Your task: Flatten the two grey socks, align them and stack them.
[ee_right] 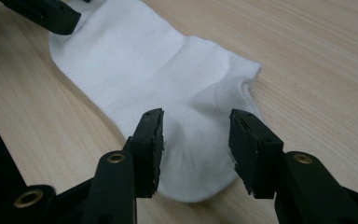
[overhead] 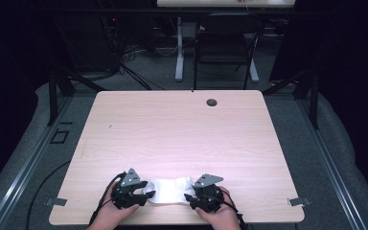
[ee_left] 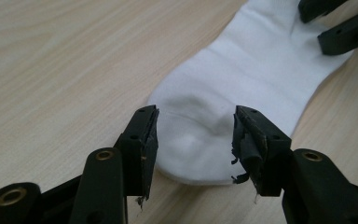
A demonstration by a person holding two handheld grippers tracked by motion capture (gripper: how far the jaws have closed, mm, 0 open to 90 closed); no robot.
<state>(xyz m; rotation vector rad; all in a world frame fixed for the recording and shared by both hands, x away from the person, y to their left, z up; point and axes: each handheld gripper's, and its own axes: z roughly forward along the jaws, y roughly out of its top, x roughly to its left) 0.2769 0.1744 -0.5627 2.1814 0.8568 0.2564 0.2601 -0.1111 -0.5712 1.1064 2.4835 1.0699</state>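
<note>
A white ankle sock (overhead: 170, 189) lies flat on the light wooden table (overhead: 182, 129) near its front edge, stretched left to right between two hand-held grippers. My left gripper (overhead: 146, 195) stands open at the sock's left end. In the left gripper view its jaws (ee_left: 196, 126) straddle the rounded toe of the sock (ee_left: 251, 70) without pressing it. My right gripper (overhead: 190, 196) is open at the right end. In the right gripper view its jaws (ee_right: 196, 128) stand either side of the heel of the sock (ee_right: 135, 60), and the cuff opening lies just to the right.
The hands are close to the table's front edge. A dark cable hole (overhead: 212, 102) sits near the far edge. Beyond the table stand a black chair (overhead: 223, 45) and a white desk leg (overhead: 179, 52). Metal rails run along the floor on both sides.
</note>
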